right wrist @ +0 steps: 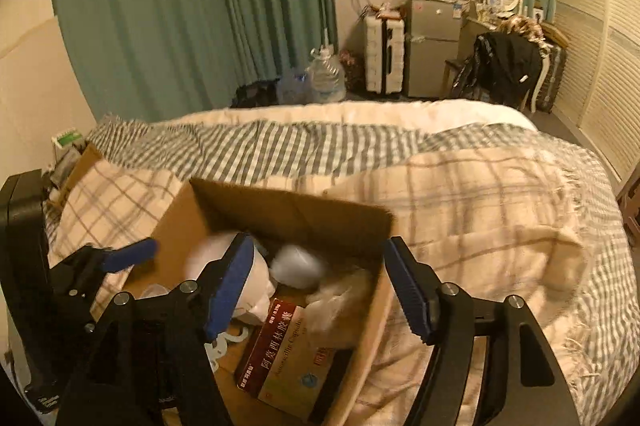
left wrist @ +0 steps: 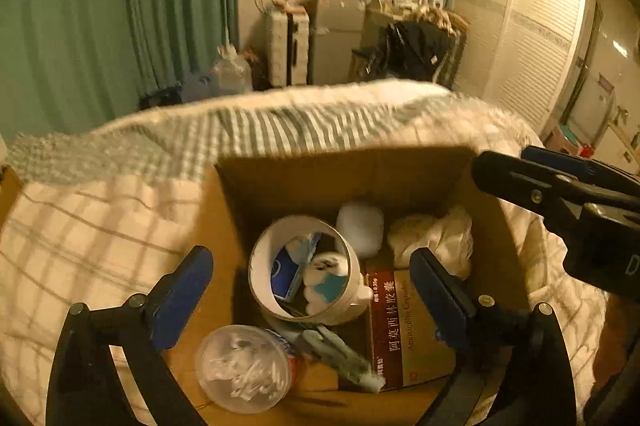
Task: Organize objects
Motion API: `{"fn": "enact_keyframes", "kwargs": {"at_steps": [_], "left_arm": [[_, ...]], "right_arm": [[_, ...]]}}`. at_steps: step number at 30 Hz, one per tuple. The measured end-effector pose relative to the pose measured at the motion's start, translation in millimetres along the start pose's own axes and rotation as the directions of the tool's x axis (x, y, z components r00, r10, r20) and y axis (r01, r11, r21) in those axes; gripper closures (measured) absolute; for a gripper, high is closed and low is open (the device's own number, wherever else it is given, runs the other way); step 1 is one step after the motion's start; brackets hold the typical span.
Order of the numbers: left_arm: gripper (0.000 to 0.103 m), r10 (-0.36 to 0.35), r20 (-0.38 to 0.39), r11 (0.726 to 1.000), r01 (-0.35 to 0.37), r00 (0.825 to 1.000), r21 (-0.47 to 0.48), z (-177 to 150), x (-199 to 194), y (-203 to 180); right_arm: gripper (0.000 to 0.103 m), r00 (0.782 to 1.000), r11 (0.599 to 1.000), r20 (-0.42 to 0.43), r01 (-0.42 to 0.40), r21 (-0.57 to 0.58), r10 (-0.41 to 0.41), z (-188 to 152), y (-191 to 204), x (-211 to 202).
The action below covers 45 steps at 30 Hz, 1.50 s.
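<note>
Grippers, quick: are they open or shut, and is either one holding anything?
Left gripper: open, holding nothing, above the cardboard box.
Right gripper: open, holding nothing, over the same box.

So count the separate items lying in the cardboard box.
6 visible: tape roll, white pouch, crumpled bag, medicine box, swab jar, green tube. More may lie hidden inside the roll or underneath.

Open cardboard box [left wrist: 224, 266] on bed, holding white mug [left wrist: 304, 270], medicine carton [left wrist: 404, 330], round plastic tub [left wrist: 244, 368]
</note>
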<state>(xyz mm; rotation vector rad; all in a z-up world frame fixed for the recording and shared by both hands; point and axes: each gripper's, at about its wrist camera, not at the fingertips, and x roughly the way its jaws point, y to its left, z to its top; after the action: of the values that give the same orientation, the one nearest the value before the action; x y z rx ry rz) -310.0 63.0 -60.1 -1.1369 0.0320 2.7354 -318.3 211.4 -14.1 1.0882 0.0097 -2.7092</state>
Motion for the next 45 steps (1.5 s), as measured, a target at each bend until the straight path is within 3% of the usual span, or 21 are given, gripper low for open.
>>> {"fn": "enact_keyframes", "kwargs": {"at_steps": [5, 8, 13, 16, 20, 24, 29, 34, 37, 40, 43, 45], "left_arm": [[0.0, 0.039, 0.074, 0.999, -0.039, 0.997, 0.007, 15.7, -53.2, 0.1], [0.0, 0.041, 0.122, 0.999, -0.041, 0.992, 0.001, 21.6, -89.3, -0.5], [0.0, 0.024, 0.213, 1.0, -0.027, 0.977, 0.012, 31.8, -161.3, -2.3], [0.0, 0.027, 0.287, 0.999, -0.034, 0.958, 0.021, 34.4, -208.8, -2.7], [0.0, 0.036, 0.366, 0.999, -0.046, 0.93, 0.019, 29.6, -263.0, 0.6], [0.0, 0.056, 0.401, 0.998, -0.062, 0.914, 0.003, 11.5, -293.2, 5.5], [0.0, 0.069, 0.463, 0.998, -0.058, 0.884, -0.039, -22.2, -308.6, 14.1], [0.0, 0.083, 0.508, 0.994, -0.034, 0.857, -0.106, -57.5, -300.3, 23.1], [0.0, 0.131, 0.52, 0.989, -0.078, 0.844, -0.123, -73.8, -293.2, 22.5], [0.0, 0.19, 0.546, 0.981, -0.139, 0.816, -0.134, -95.8, -277.7, 18.9], [0.0, 0.228, 0.521, 0.974, -0.191, 0.822, -0.125, -115.7, -250.5, 16.0], [0.0, 0.218, 0.481, 0.976, -0.179, 0.849, -0.126, -129.3, -230.0, 17.1]], "right_arm": [[0.025, 0.998, 0.999, 0.042, 0.041, -0.017, -0.041, 3.6, 4.9, -47.7], [0.014, 0.993, 0.997, 0.093, 0.07, -0.021, -0.068, 4.6, 7.4, -90.9], [0.008, 0.976, 0.994, 0.192, 0.111, -0.012, -0.107, 11.0, 19.3, -171.5], [0.001, 0.959, 0.991, 0.251, 0.136, -0.01, -0.129, 13.4, 29.3, -215.9], [0.0, 0.939, 0.988, 0.314, 0.152, -0.01, -0.141, 9.6, 40.0, -261.3], [0.0, 0.923, 0.991, 0.365, 0.136, -0.006, -0.124, -8.3, 51.0, -292.8], [0.0, 0.887, 0.989, 0.444, 0.15, -0.011, -0.13, -41.7, 63.8, -308.1], [0.0, 0.865, 0.982, 0.479, 0.186, -0.034, -0.148, -75.2, 72.7, -293.4], [0.0, 0.856, 0.98, 0.493, 0.195, -0.024, -0.159, -94.4, 71.4, -276.9], [0.0, 0.838, 0.981, 0.518, 0.194, 0.008, -0.17, -111.7, 65.4, -255.5], [0.0, 0.84, 0.978, 0.51, 0.207, 0.014, -0.185, -130.7, 62.6, -225.4], [0.0, 0.853, 0.975, 0.484, 0.221, 0.007, -0.196, -141.9, 62.2, -203.0]]}}
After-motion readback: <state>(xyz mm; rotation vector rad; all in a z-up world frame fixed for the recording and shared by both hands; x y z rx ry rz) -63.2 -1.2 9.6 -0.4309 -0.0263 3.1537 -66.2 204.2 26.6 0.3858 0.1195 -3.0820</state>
